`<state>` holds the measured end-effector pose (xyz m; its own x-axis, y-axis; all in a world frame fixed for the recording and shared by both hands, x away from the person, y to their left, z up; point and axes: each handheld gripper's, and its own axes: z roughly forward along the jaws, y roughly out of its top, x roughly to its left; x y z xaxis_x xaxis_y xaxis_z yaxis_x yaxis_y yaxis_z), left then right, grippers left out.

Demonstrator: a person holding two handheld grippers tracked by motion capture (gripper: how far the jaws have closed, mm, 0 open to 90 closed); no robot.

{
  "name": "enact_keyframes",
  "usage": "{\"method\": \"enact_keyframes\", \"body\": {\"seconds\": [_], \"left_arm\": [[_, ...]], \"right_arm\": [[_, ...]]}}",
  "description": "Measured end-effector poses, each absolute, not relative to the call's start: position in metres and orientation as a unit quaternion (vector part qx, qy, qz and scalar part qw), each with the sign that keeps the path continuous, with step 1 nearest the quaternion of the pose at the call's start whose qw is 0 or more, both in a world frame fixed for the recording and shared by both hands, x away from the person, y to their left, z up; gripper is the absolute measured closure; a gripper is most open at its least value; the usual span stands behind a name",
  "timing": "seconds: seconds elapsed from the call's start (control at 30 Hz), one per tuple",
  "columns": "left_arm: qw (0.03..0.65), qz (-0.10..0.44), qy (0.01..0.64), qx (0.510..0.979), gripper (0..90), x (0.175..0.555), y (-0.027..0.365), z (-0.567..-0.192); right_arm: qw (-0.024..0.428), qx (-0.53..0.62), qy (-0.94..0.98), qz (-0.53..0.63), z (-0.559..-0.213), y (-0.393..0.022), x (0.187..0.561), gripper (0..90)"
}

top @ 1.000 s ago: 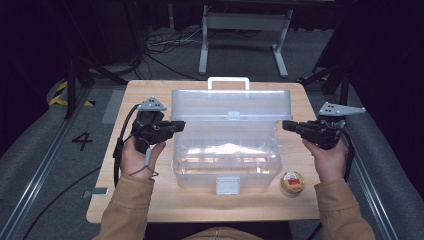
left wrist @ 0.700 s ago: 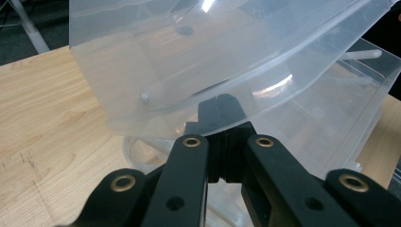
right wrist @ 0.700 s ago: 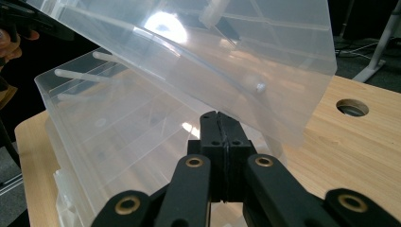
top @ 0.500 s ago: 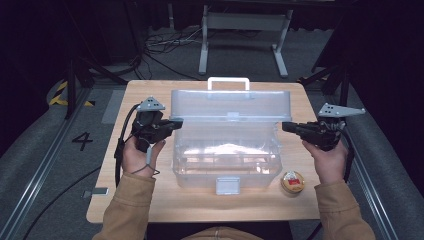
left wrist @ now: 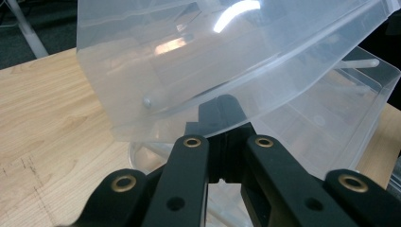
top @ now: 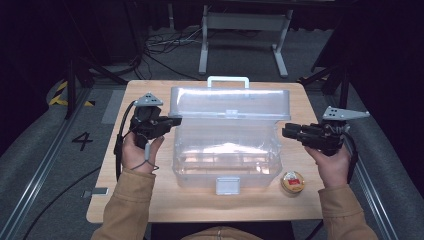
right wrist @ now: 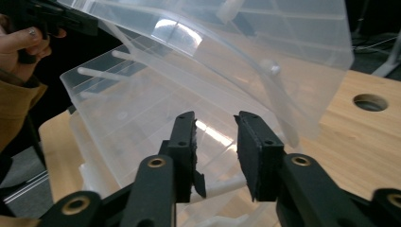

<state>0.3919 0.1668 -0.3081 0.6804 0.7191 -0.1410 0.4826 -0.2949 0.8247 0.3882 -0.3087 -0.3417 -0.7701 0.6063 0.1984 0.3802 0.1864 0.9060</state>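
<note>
High view puts a clear plastic storage box (top: pixel 226 150) at table (top: pixel 150 200) centre, its hinged lid (top: pixel 230 102) raised toward twelve o'clock, white handle (top: pixel 228 80) on top. At nine o'clock the left gripper (top: pixel 172 121) is clamped on the lid's edge, propping it. At three o'clock the right gripper (top: pixel 287 132) has just been opening; its jaws stand part-way apart with nothing between them, just beside the box's wall. I'd judge the opening nearly done, with filling not yet begun: the box looks empty. A small round tin (top: pixel 292 181) sits at five o'clock, outside it.
</note>
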Motion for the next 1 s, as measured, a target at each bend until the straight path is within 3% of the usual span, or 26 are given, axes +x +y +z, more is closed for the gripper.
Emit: {"method": "enact_keyframes", "body": {"seconds": [0.1, 0.17, 0.27, 0.4, 0.47, 0.67, 1.0], "left_arm": [[0.459, 0.128, 0.378, 0.794, 89.5, 0.392, 0.167, -0.308], [0.460, 0.125, 0.378, 0.794, 89.5, 0.393, 0.167, -0.308], [0.460, 0.125, 0.378, 0.794, 89.5, 0.393, 0.167, -0.308], [0.461, 0.124, 0.378, 0.793, 89.5, 0.393, 0.167, -0.308], [0.461, 0.124, 0.378, 0.793, 89.5, 0.393, 0.167, -0.308], [0.461, 0.123, 0.378, 0.794, 89.5, 0.392, 0.168, -0.308], [0.458, 0.125, 0.379, 0.794, 89.4, 0.390, 0.167, -0.309]], "right_arm": [[0.115, 0.328, 0.756, 0.554, -0.340, -0.311, 0.386, 60.3], [0.134, 0.330, 0.744, 0.566, -0.339, -0.315, 0.385, 51.0], [0.145, 0.330, 0.735, 0.575, -0.339, -0.318, 0.385, 48.8], [0.200, 0.338, 0.733, 0.556, -0.339, -0.314, 0.382, 32.0], [0.239, 0.353, 0.726, 0.540, -0.342, -0.307, 0.379, 33.1], [0.259, 0.378, 0.711, 0.533, -0.342, -0.292, 0.381, 36.8], [0.290, 0.394, 0.712, 0.504, -0.341, -0.273, 0.395, 33.7]]}}
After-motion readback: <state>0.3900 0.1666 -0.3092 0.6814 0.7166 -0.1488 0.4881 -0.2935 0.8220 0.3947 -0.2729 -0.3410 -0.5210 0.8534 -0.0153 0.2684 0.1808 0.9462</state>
